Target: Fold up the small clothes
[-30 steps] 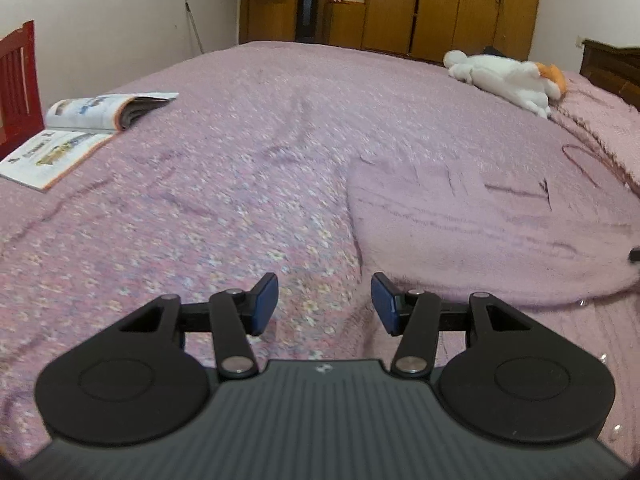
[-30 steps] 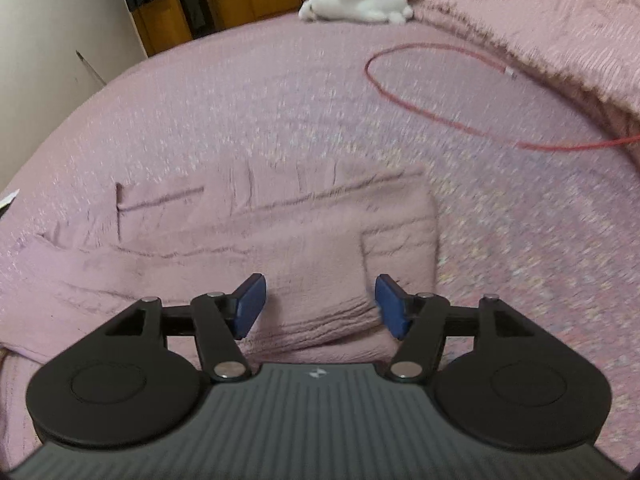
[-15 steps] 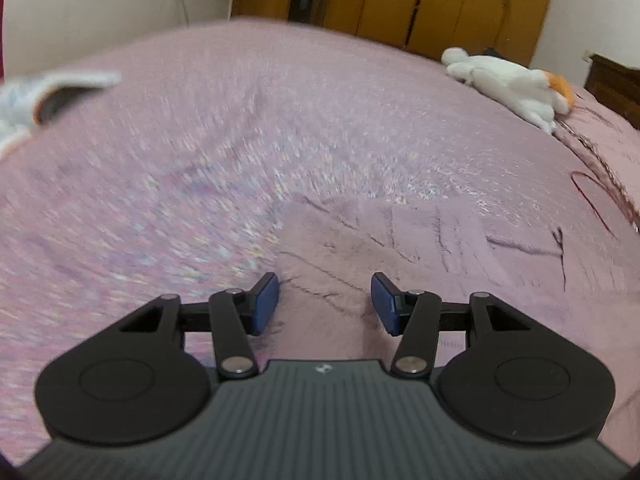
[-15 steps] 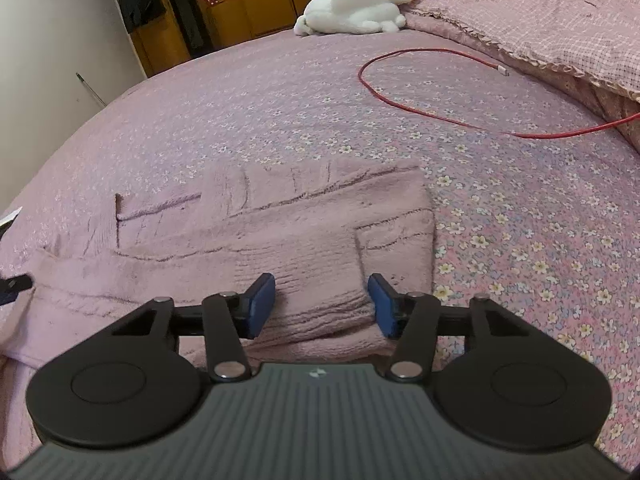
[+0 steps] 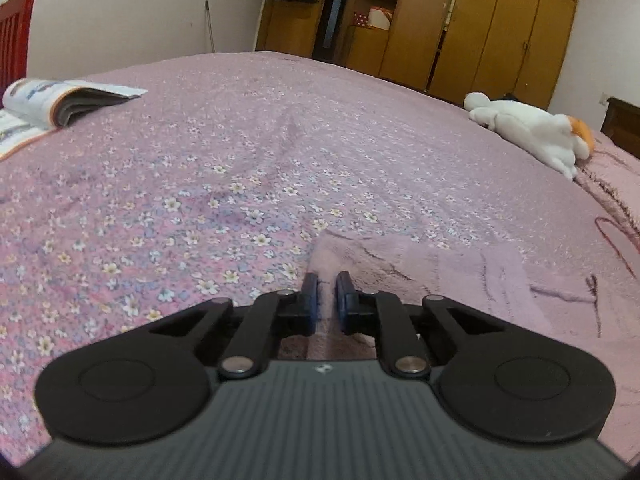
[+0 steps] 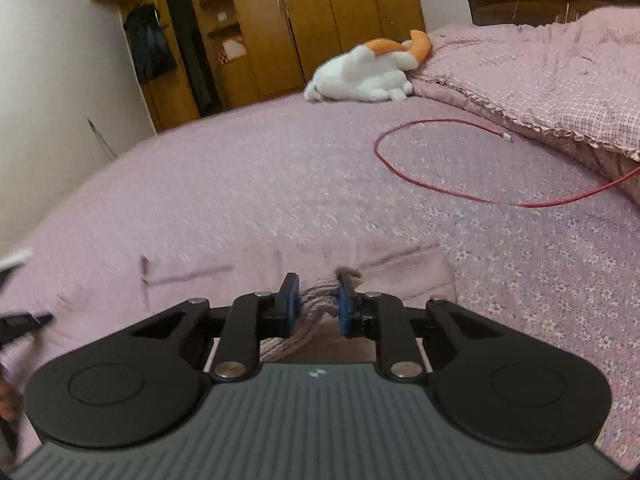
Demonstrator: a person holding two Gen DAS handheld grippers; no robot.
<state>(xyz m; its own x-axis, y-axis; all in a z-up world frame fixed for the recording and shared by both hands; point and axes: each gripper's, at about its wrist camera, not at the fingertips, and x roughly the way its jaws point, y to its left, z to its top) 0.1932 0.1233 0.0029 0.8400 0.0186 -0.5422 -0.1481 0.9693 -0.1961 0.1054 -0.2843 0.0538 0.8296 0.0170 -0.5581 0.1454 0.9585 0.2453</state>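
Pink sweater (image 5: 460, 276) lies flat, long axis across the bedspread (image 5: 200, 184). Left gripper (image 5: 326, 296) and right gripper (image 6: 318, 304), angled downward, just closed, each pinching its near edge.

An open magazine (image 5: 60, 100), a plush toy (image 6: 368, 74) and a looped red cable (image 6: 460, 184) lie on the floral bedspread (image 5: 240, 160).

I can read no words or numbers anywhere. The open magazine (image 5: 60, 102) on the bed shows printed pages, but they are too blurred for me to make out. Each hand-held gripper body carries a small pale emblem (image 5: 323, 369) near its front edge, a mark without letters.
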